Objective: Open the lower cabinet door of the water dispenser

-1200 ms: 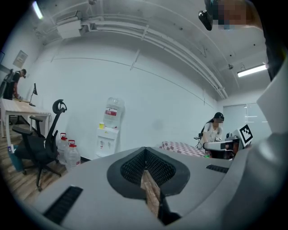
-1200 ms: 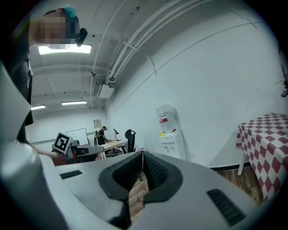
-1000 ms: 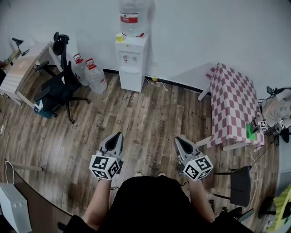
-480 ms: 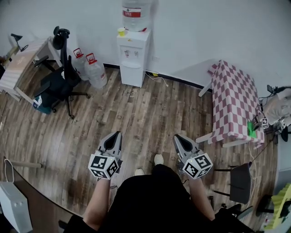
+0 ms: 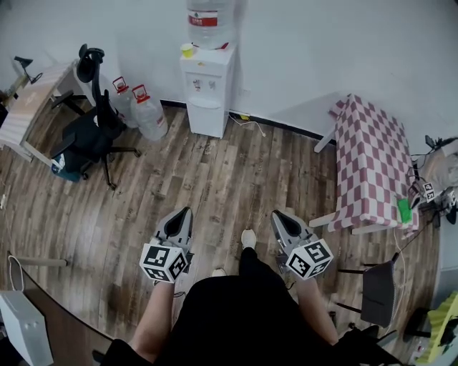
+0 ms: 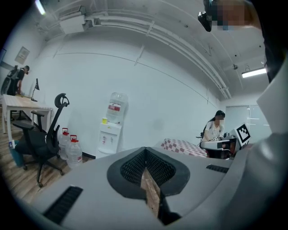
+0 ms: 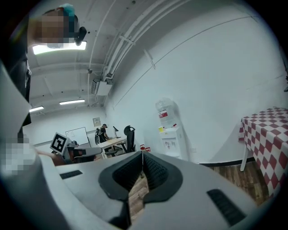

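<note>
Nearest are two grippers. The left gripper [image 5: 187, 212] and the right gripper [image 5: 276, 214] each have their jaws clenched together on nothing, and both are well short of the water dispenser [image 5: 207, 86], with wooden floor [image 5: 236, 171] between. There is one dispenser against the wall, with one bottle [image 5: 210, 20] on top of it, two spare jugs [image 5: 149, 116] just to its left and one checked table [image 5: 368, 168] well to its right. Its lower cabinet door [image 5: 206, 123], the bottom front panel, is closed. The door is probably light, stiff plastic on a hinge. No handle can be made out from here, so a free edge looks like the place to grip, pulling gently in case the cabinet slides.
</note>
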`<state>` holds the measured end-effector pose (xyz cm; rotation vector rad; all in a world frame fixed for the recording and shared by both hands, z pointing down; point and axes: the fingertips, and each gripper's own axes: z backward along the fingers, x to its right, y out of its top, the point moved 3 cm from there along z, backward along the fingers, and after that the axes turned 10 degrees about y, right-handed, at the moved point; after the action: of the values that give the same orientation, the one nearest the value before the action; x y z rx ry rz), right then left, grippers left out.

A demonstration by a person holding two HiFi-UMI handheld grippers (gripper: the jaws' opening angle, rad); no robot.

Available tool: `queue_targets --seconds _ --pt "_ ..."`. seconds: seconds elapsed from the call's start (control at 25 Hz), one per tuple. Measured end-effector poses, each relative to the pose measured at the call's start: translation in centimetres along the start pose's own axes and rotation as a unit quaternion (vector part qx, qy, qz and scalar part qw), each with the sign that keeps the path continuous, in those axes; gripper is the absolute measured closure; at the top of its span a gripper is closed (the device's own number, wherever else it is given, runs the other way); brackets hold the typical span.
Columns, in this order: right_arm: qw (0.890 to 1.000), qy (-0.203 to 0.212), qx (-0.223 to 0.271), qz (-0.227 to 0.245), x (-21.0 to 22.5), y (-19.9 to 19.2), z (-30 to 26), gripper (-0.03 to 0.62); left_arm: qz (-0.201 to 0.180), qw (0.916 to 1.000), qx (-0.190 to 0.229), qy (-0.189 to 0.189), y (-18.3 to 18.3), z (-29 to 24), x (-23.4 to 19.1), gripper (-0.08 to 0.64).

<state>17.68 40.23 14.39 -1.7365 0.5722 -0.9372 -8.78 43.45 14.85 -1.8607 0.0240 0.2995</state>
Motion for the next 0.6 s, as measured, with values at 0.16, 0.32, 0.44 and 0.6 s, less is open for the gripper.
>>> queue_targets --seconds 0.16,0.32,0.44,0.6 --pt "1.000 0.004 -0.002 -0.001 3.4 1.2 -1.4 0.569 -0.001 1.0000 -0.005 0.002 0.6 -3.4 0.5 0.546" --pt "1.000 0.012 -0.007 -0.005 6.9 2.5 -3.0 0.569 -0.005 0.9999 -0.009 0.007 1.7 -7.0 1.2 0.546" --pt "1.000 0.024 -0.011 -0.006 9.5 3.7 -4.3 0.569 -0.006 0.9998 -0.009 0.017 2.8 -9.6 1.6 0.546" --pt "0.999 0.043 -0.017 -0.005 13.5 5.5 -6.2 0.569 -0.011 0.9994 -0.009 0.032 4.2 -13.2 2.4 0.546"
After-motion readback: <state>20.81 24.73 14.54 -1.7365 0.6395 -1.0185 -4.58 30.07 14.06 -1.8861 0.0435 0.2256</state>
